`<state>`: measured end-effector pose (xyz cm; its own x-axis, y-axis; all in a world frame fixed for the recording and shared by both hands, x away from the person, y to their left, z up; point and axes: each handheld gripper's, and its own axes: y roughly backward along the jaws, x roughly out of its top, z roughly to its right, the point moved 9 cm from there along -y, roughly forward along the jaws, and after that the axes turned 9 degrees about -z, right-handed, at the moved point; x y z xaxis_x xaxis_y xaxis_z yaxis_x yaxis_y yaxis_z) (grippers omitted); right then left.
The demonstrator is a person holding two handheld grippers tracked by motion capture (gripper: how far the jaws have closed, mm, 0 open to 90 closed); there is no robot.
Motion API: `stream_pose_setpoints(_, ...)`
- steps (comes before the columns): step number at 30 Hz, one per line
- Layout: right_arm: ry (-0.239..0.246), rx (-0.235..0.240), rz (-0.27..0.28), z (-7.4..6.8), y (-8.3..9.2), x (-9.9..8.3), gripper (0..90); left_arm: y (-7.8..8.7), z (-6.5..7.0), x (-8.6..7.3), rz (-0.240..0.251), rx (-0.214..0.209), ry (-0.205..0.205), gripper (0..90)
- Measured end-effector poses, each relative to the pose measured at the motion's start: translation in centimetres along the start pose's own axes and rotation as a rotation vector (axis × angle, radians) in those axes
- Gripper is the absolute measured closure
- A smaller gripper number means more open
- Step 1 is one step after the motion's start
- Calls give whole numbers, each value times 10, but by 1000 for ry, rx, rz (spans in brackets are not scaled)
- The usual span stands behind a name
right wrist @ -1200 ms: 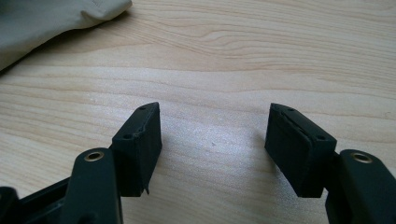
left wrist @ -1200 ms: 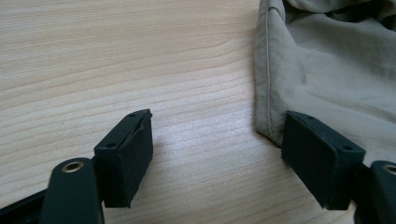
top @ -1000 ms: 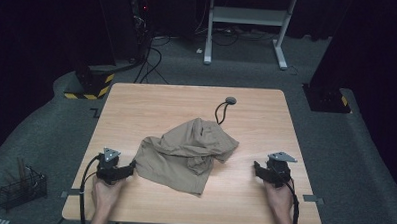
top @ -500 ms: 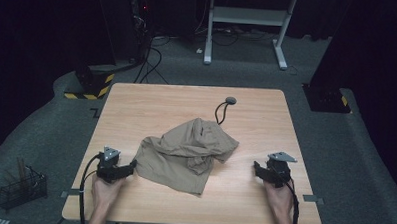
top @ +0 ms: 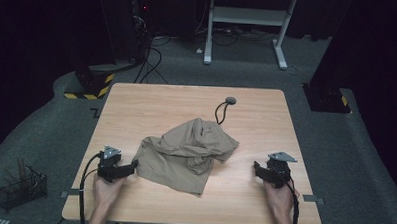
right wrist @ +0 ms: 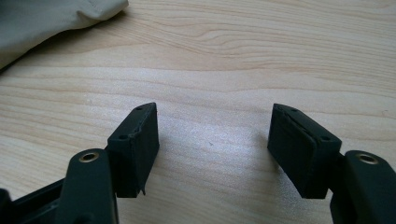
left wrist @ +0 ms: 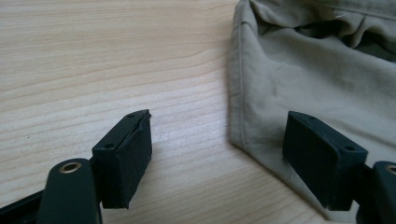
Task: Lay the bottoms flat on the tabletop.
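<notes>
A crumpled tan garment (top: pixel 187 149) lies in a heap at the middle of the wooden table (top: pixel 152 103). My left gripper (top: pixel 132 166) rests low at the garment's left corner, open, its jaws wide apart. In the left gripper view the cloth (left wrist: pixel 322 79) has its hemmed edge between the jaws, one jaw over the cloth and the other over bare wood. My right gripper (top: pixel 256 167) sits open on bare wood to the right of the garment, a gap away from it. The right gripper view catches a bit of cloth (right wrist: pixel 51 18) at the top left.
A black cable with a round grommet (top: pixel 230 100) lies on the table behind the garment. Bare wood surrounds the garment on all sides. On the floor at left stands a wire basket (top: pixel 21 188). A white desk frame (top: pixel 247 16) stands beyond the table.
</notes>
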<state>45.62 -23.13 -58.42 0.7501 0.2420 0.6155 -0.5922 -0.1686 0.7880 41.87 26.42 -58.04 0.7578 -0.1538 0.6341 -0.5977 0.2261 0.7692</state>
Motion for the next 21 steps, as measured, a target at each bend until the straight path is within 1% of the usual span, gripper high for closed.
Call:
stream_pose_setpoints(4, 0, 0, 0, 0, 0, 0, 333, 2, 6, 6, 14, -18, -3, 237)
stream_pose_setpoints(6, 0, 0, 0, 0, 0, 0, 333, 2, 8, 7, 15, -27, -13, 245)
stream_pose_setpoints(11, 0, 0, 0, 0, 0, 0, 331, 1, 14, 11, 14, -54, -9, 245)
stream_pose_setpoints(15, 6, 1, -1, 0, 0, 0, 323, 4, 22, 17, 19, -66, -30, 240)
stream_pose_setpoints(17, 7, 2, -2, 0, 0, 0, 319, 5, 27, 21, 32, -80, -36, 239)
stream_pose_setpoints(21, 9, 2, -2, 0, 0, 0, 319, 7, 37, 29, 34, -103, -60, 234)
